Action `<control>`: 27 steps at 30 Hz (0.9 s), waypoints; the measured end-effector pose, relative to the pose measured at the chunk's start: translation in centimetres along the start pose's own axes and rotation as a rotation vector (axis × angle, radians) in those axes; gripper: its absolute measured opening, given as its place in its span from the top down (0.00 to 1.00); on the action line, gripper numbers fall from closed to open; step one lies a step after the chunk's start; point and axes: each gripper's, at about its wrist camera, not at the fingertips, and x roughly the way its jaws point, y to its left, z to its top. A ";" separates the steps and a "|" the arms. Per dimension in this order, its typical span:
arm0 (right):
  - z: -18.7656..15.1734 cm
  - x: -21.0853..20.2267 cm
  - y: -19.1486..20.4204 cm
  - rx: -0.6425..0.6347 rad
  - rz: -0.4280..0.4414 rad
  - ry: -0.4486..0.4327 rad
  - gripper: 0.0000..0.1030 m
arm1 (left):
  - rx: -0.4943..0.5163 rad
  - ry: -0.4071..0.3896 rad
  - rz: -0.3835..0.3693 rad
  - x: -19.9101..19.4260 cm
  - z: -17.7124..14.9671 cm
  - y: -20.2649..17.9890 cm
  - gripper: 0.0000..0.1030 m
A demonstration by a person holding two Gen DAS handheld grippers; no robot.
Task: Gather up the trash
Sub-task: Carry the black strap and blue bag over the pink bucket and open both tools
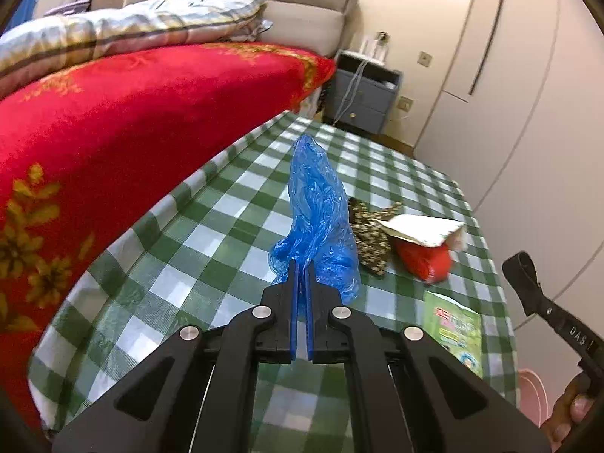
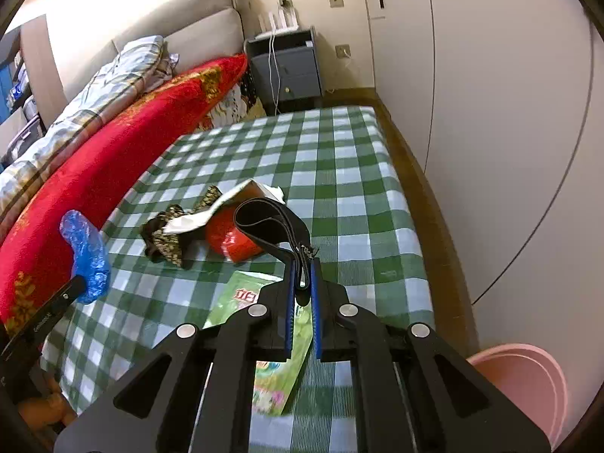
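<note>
Surface (image 2: pixel 339 158) far half bare, open passage to far edge. Mid-surface clutter: camo cloth (image 2: pixel 166 239), red packet (image 2: pixel 234 241), white paper (image 2: pixel 211 211). Green packet (image 2: pixel 279 343) at near edge. Red blanket (image 2: pixel 113 173) walls left edge. Pink bin (image 2: pixel 528 381) off right near corner.

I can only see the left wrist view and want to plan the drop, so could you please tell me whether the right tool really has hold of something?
Observer: Yes, the right tool is shut on a black strap, and the strap's loop sticks out ahead of it.
Operator: Thank you. Is there a container near it?
Observer: A pink tub sits low on the right, past the edge of the checked table. Only part of the tub shows.
Operator: And what lies under that tool?
Observer: The green packet lies flat on the cloth, partly hidden by the tool.
</note>
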 end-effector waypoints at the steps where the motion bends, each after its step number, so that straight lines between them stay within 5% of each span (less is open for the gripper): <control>1: -0.1 -1.0 0.0 -0.003 0.002 -0.008 0.92 | 0.011 -0.002 -0.011 -0.5 -0.1 -0.2 0.97; 17: -2.4 -12.2 -1.6 0.031 0.011 -0.116 0.92 | 0.195 -0.051 -0.155 -7.7 -3.4 -4.6 0.97; 27: -4.4 -16.3 -1.8 0.025 0.007 -0.144 0.92 | 0.223 -0.053 -0.200 -10.0 -4.7 -5.1 0.97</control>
